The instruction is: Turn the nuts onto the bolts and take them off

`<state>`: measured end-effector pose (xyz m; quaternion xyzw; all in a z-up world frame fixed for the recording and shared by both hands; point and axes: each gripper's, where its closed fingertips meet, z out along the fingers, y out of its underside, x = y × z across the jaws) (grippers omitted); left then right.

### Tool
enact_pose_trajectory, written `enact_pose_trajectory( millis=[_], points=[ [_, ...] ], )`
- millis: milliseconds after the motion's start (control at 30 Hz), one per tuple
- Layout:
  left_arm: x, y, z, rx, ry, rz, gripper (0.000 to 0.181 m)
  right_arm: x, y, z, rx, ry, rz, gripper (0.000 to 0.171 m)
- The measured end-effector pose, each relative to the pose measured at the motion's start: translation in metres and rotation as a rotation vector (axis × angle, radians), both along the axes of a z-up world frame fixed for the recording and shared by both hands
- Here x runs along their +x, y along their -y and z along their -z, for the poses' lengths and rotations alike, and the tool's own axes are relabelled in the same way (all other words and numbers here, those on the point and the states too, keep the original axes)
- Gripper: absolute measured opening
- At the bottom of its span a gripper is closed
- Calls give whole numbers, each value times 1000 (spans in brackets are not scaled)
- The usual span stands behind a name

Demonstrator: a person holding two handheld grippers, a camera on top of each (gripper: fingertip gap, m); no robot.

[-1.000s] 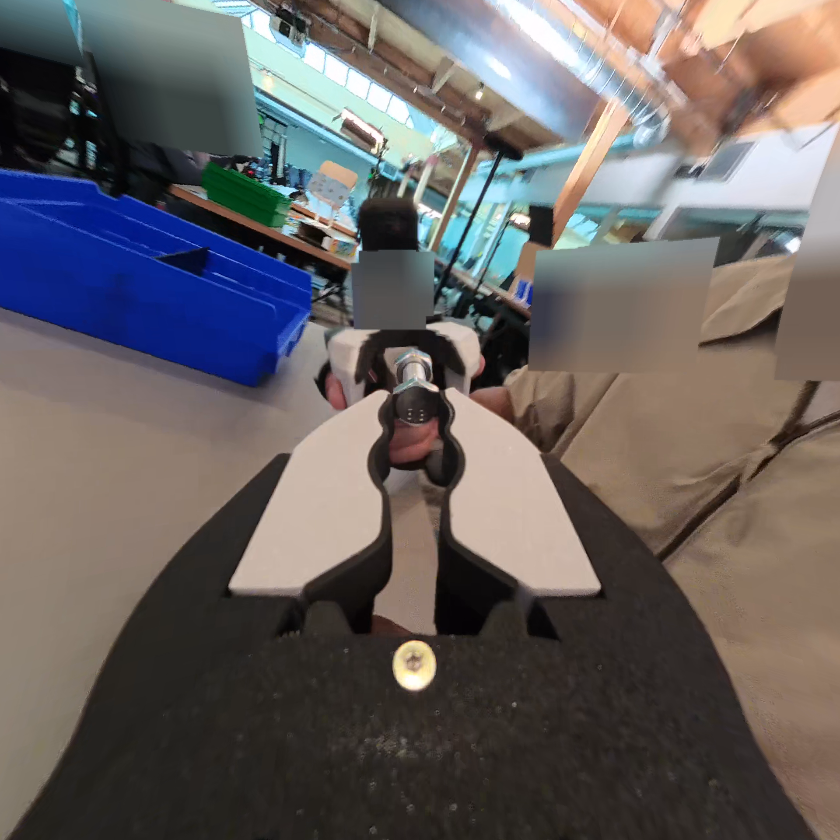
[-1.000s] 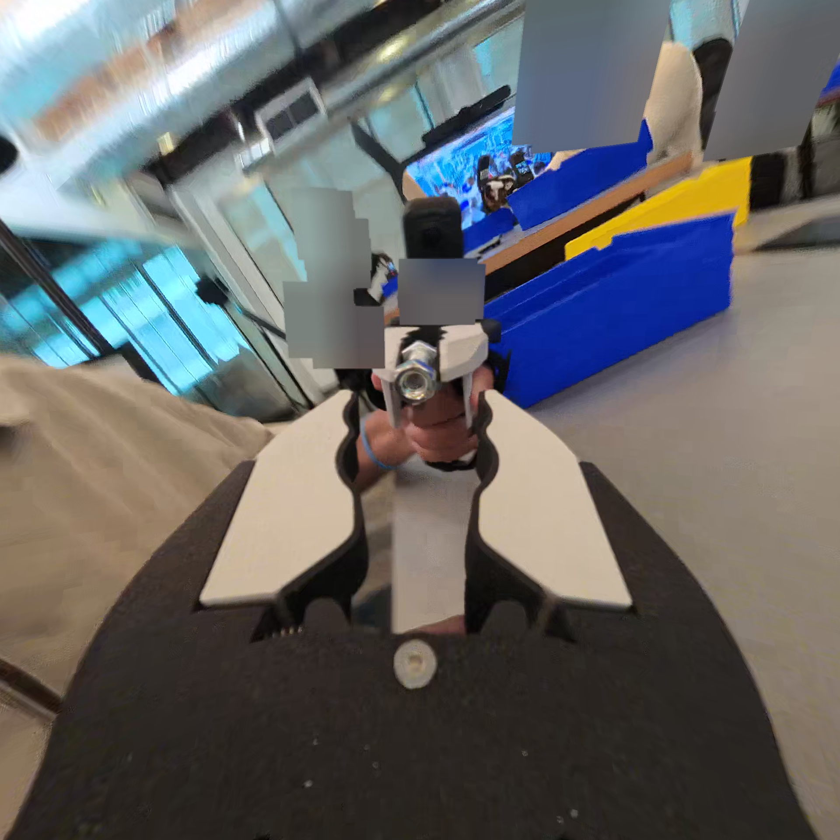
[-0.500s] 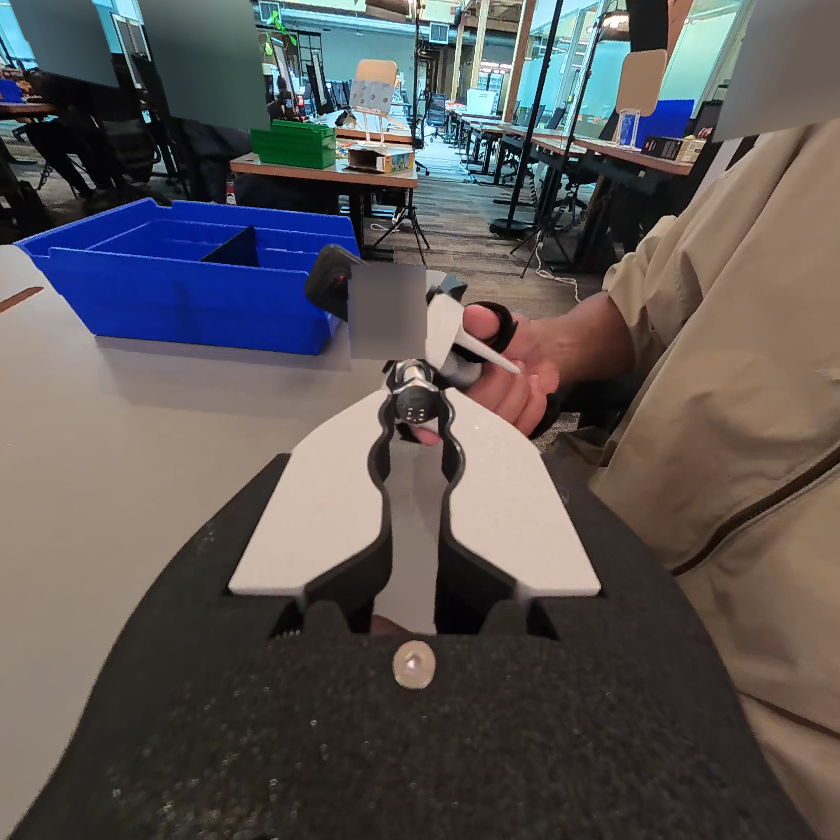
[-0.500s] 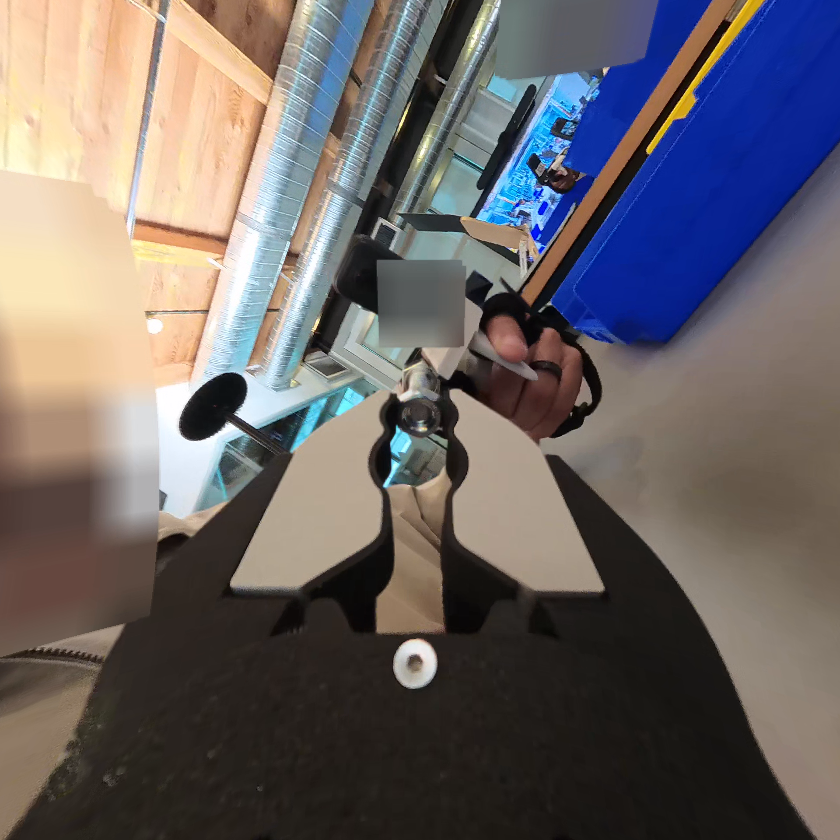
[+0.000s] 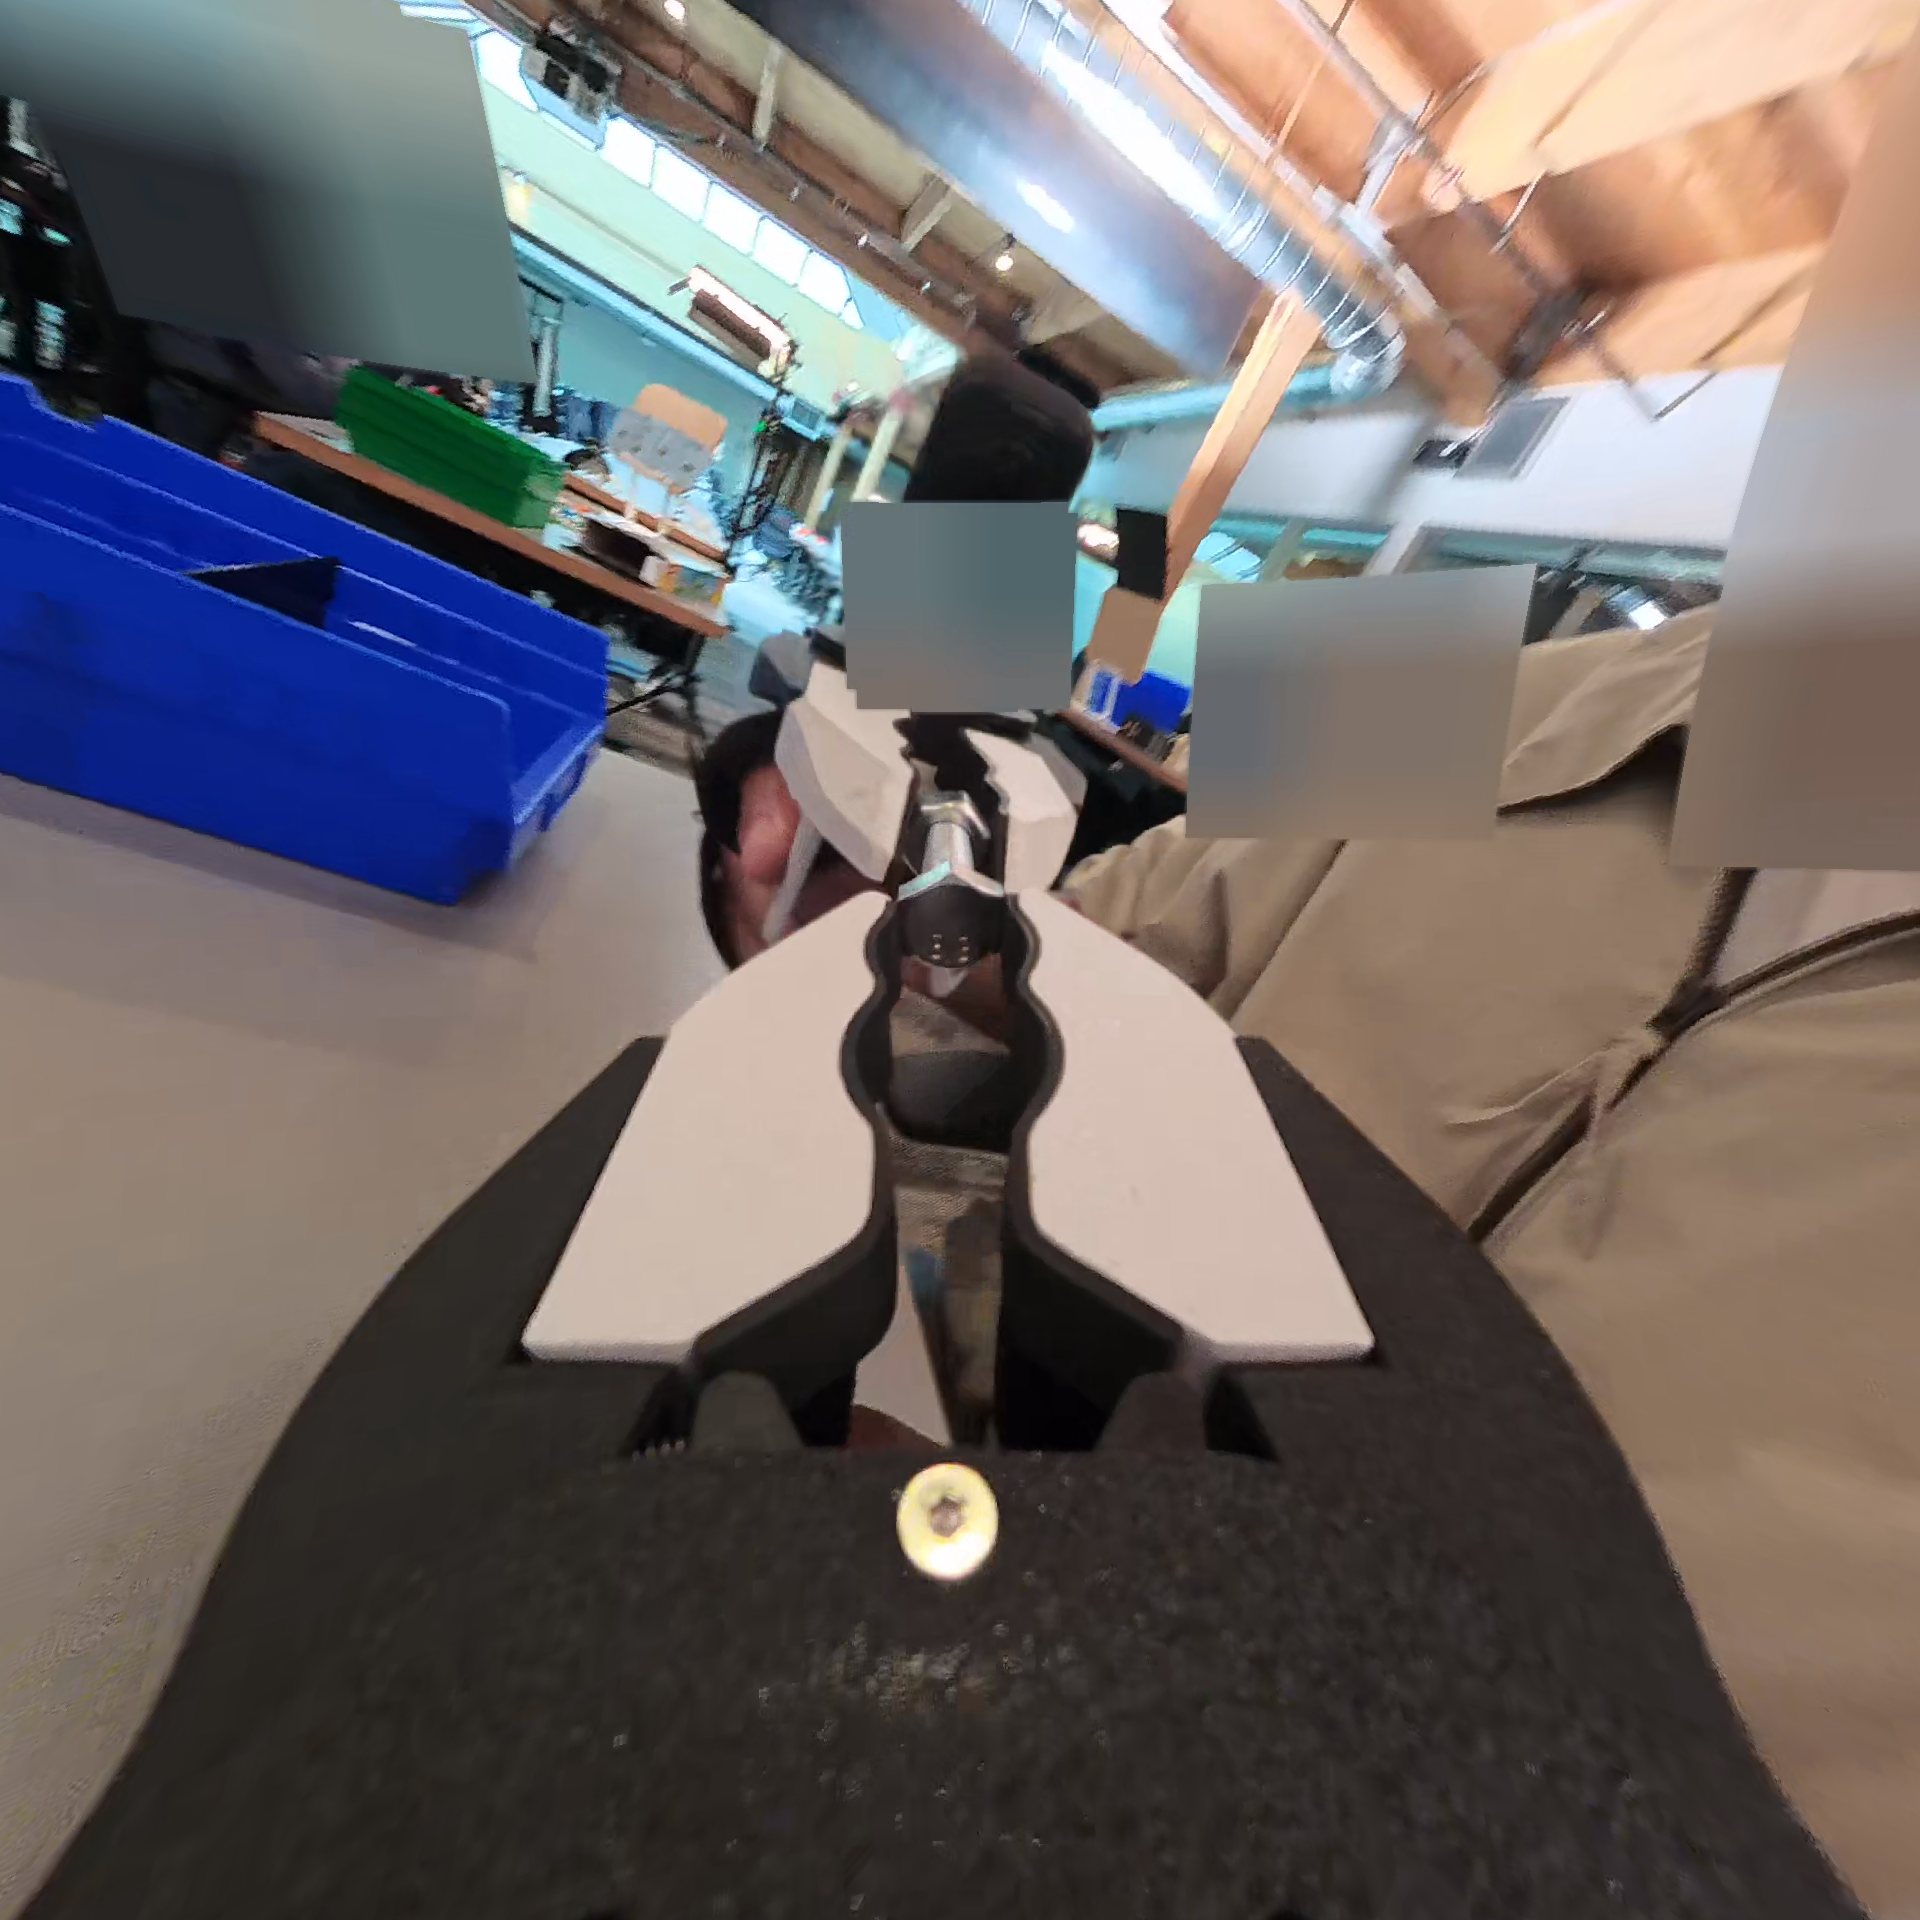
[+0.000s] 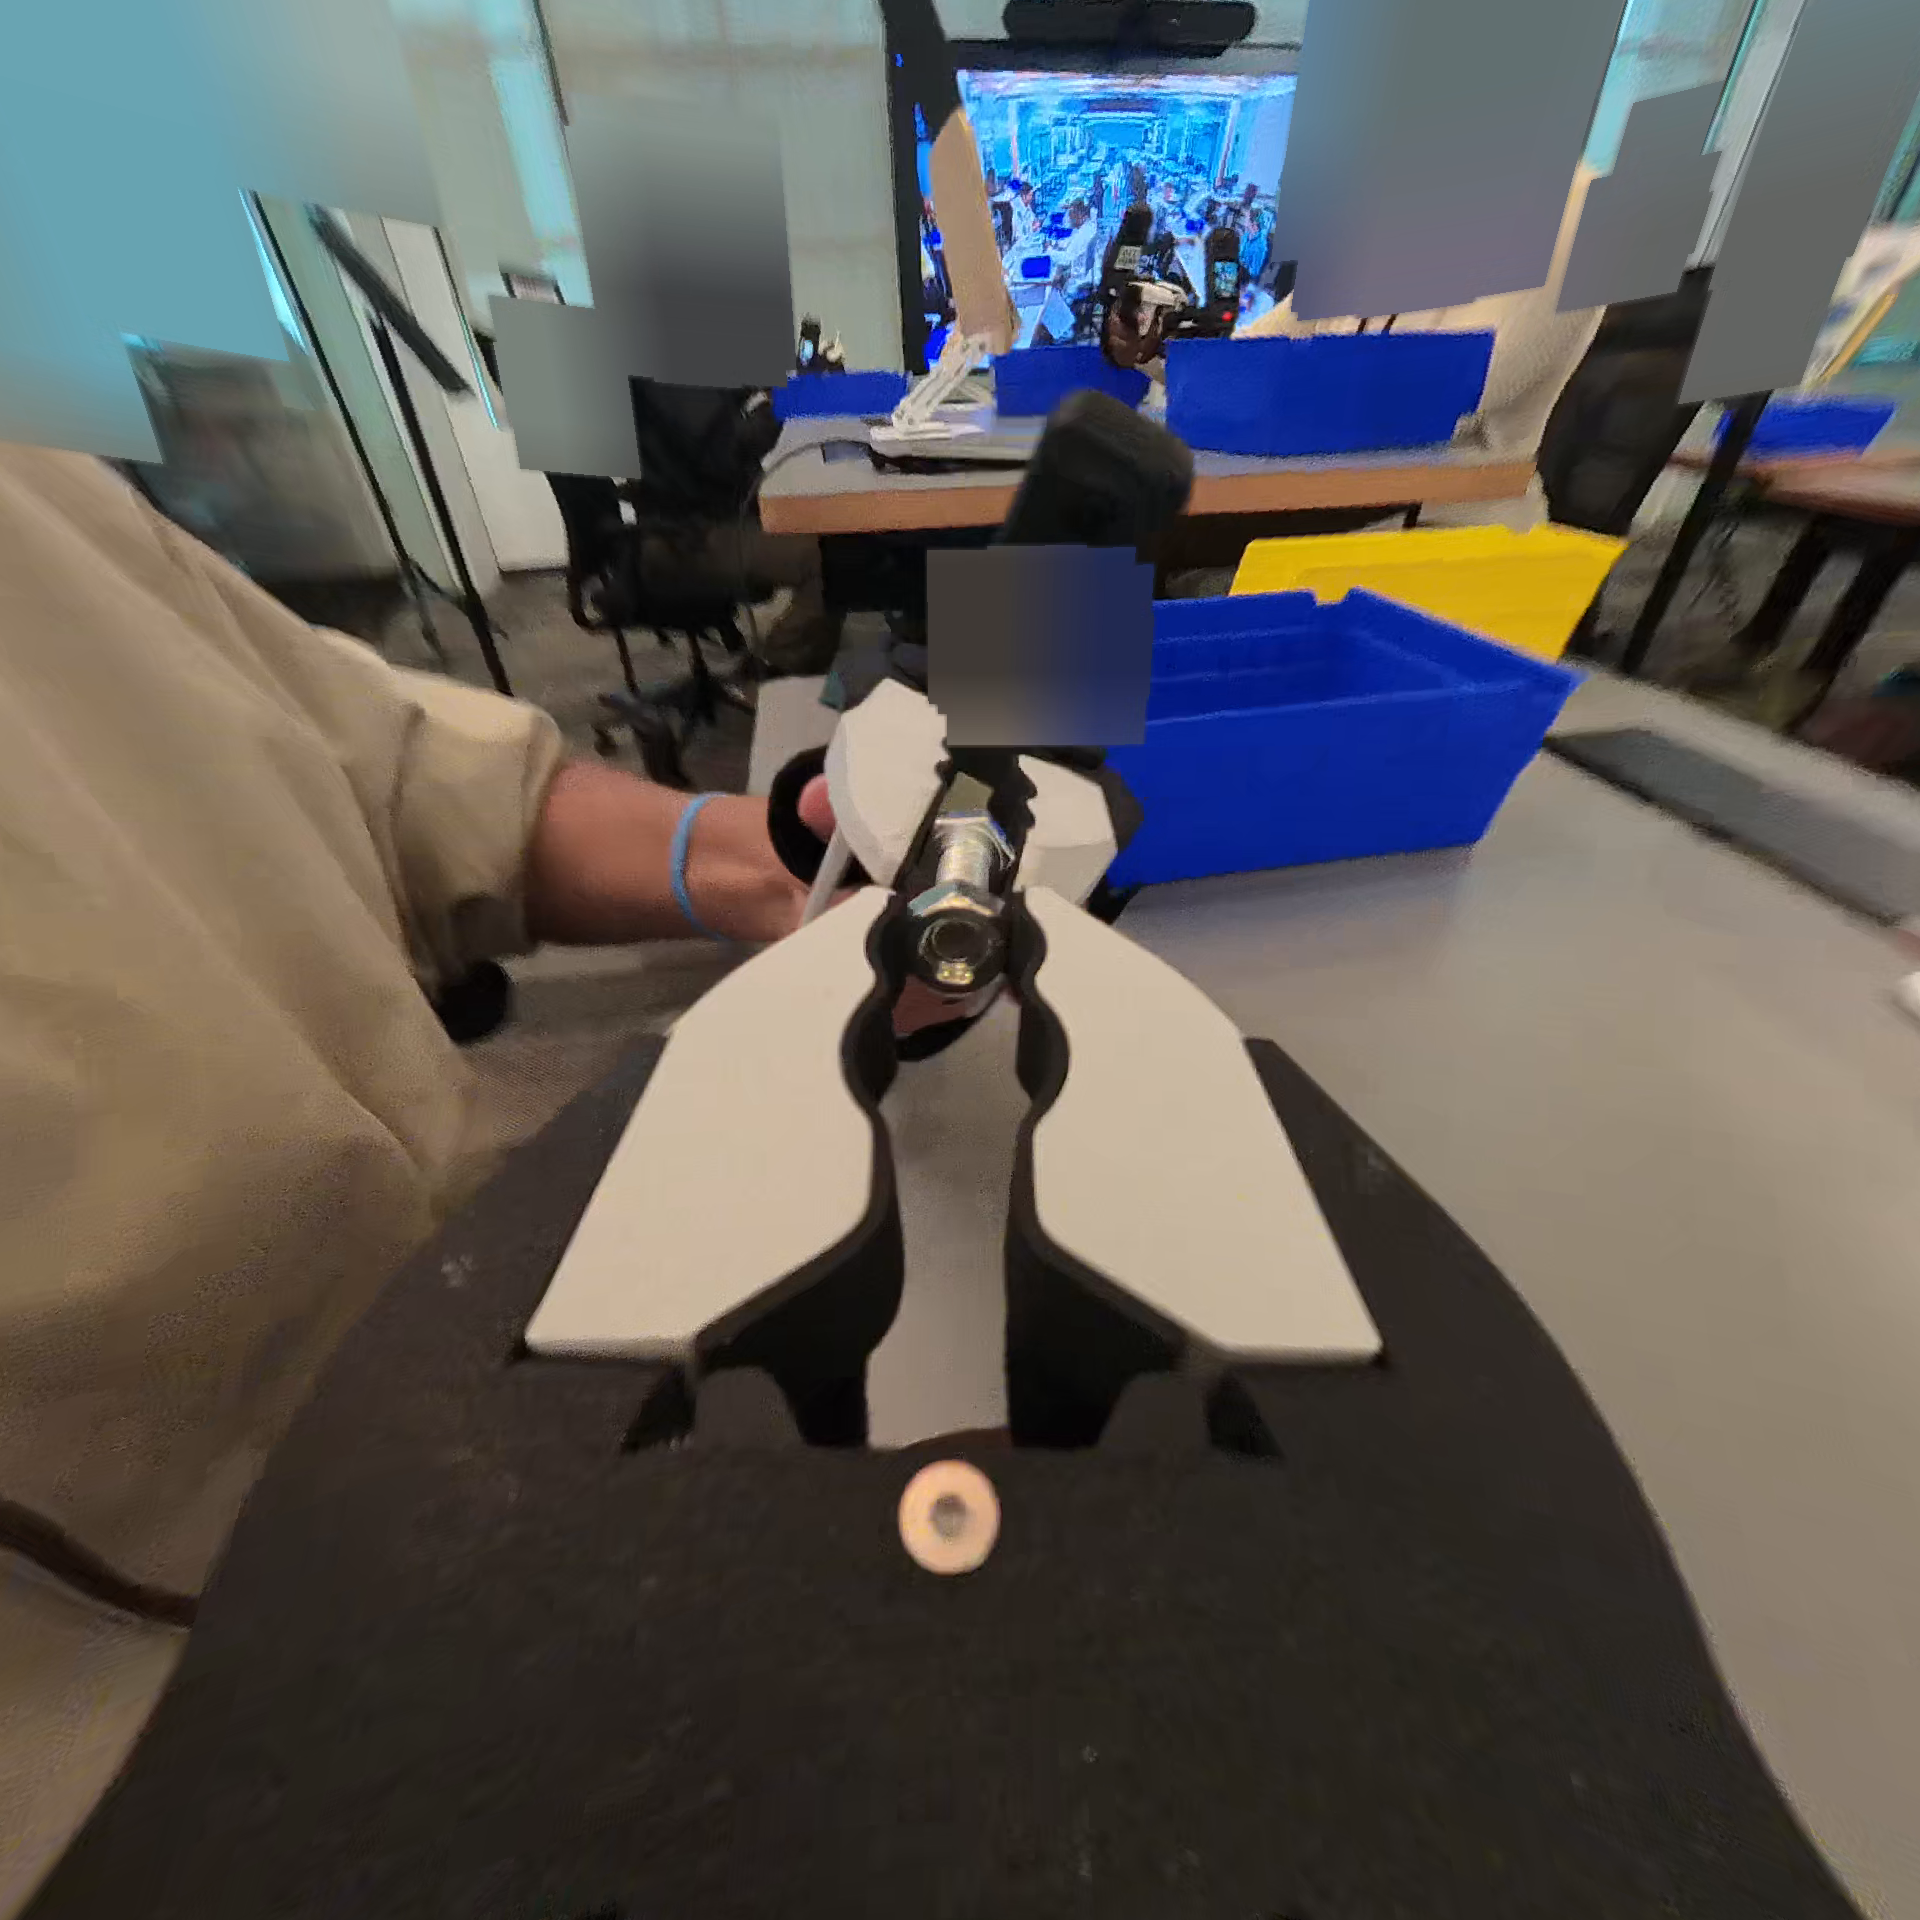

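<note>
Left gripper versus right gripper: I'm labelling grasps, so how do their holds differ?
The left gripper is shut on the dark head end of the bolt; the right gripper is shut on the shiny hex nut. The left gripper's camera tilts up toward the ceiling; the right gripper's looks level across the table. Both face each other along the same bolt.

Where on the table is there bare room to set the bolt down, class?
Bare grey table lies right of the right gripper, before the blue bin. It is crowded between the left gripper and right gripper, around the bolt.
</note>
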<state>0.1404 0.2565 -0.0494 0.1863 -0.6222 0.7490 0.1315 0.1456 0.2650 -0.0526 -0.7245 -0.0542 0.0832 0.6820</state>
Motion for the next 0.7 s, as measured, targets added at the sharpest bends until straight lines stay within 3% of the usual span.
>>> enact_pose_trajectory(
  millis=[200, 367, 467, 533, 633, 700],
  points=[
    [-2, 2, -1, -146, -195, 133, 17, 1, 2, -1, 11, 508, 57, 19],
    [0, 3, 6, -185, -293, 182, 17, 3, 4, 6, 19, 732, 62, 19],
    [3, 2, 9, -162, -264, 153, 17, 5, 3, 9, 17, 639, 58, 19],
    [2, 2, 8, -119, -196, 121, 17, 1, 4, 7, 49, 522, 37, 31],
    [5, -3, 7, -17, -74, 31, 17, 0, 5, 7, 59, 219, 10, 49],
    [10, -8, 7, 69, 24, -46, 17, 3, 6, 6, 88, -60, -1, 50]
  ],
)
